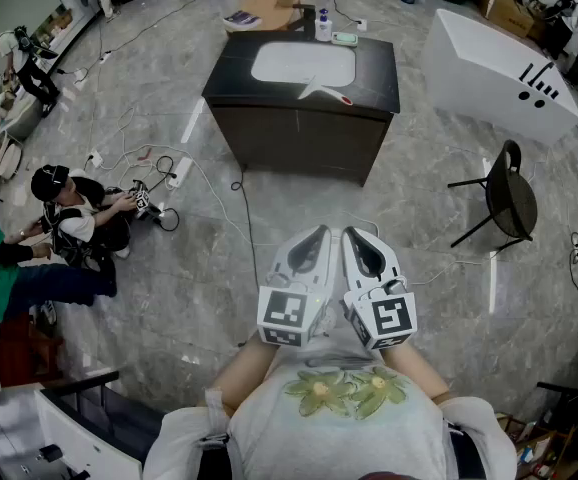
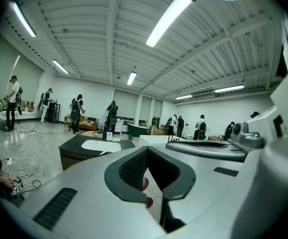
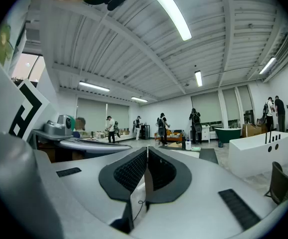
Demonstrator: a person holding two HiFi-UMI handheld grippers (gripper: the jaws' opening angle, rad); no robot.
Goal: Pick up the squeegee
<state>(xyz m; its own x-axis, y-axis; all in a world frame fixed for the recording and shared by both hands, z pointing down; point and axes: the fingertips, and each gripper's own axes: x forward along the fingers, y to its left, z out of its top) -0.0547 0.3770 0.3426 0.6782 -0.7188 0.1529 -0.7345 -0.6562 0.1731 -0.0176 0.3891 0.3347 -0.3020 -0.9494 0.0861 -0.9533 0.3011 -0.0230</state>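
Observation:
The squeegee point(image 1: 321, 90), pale with a red end, lies on the front part of a dark counter point(image 1: 374, 78), just in front of its white sink point(image 1: 302, 64). Both grippers are held side by side close to the person's chest, well short of the counter and pointing toward it. The left gripper point(image 1: 321, 230) point(image 2: 147, 148) has its tips together with nothing held. The right gripper point(image 1: 349, 232) point(image 3: 147, 149) is shut too, and empty. In the left gripper view the counter point(image 2: 72, 146) appears far ahead, left of the jaws.
A white bathtub point(image 1: 499, 73) stands right of the counter, and a black chair point(image 1: 509, 200) is nearer on the right. A person sits on the floor point(image 1: 74, 218) at the left among cables point(image 1: 169, 173). A bottle point(image 1: 323, 25) stands behind the sink.

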